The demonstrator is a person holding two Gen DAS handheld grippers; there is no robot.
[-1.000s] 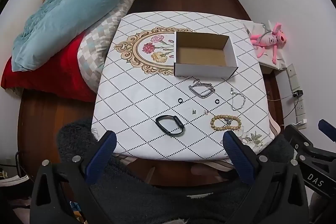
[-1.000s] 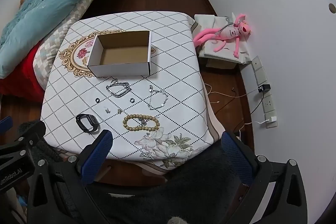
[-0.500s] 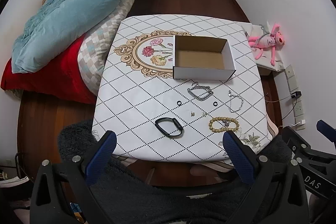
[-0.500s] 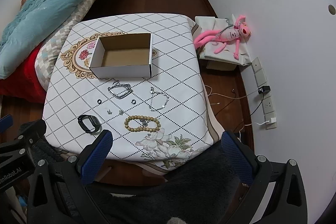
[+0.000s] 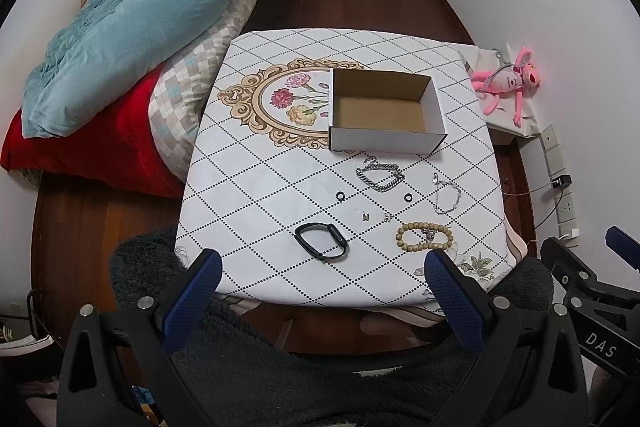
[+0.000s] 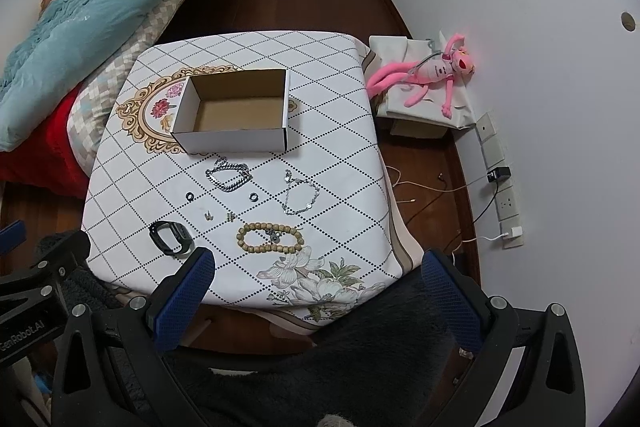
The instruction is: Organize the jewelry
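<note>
Hovering wide apart and empty at lower frame, left hand-held gripper (image 5: pixel 320 267) and right hand-held gripper (image 6: pixel 316 267) face jewelry on the counter (image 5: pixel 248 195) below the empty cardboard box (image 5: pixel 384 143); likely next: lowering onto beaded bracelet (image 6: pixel 269 237).

— What carries it all?
— A table (image 5: pixel 256 187) under a white diamond-patterned cloth with a floral medallion.
— And on it?
— An open cardboard box (image 5: pixel 384 143); nearer, a steel chain bracelet (image 5: pixel 380 177), a thin silver chain (image 5: pixel 447 195), two black rings (image 5: pixel 340 195), a wooden bead bracelet (image 5: pixel 425 237) and a black band (image 5: pixel 321 241).
</note>
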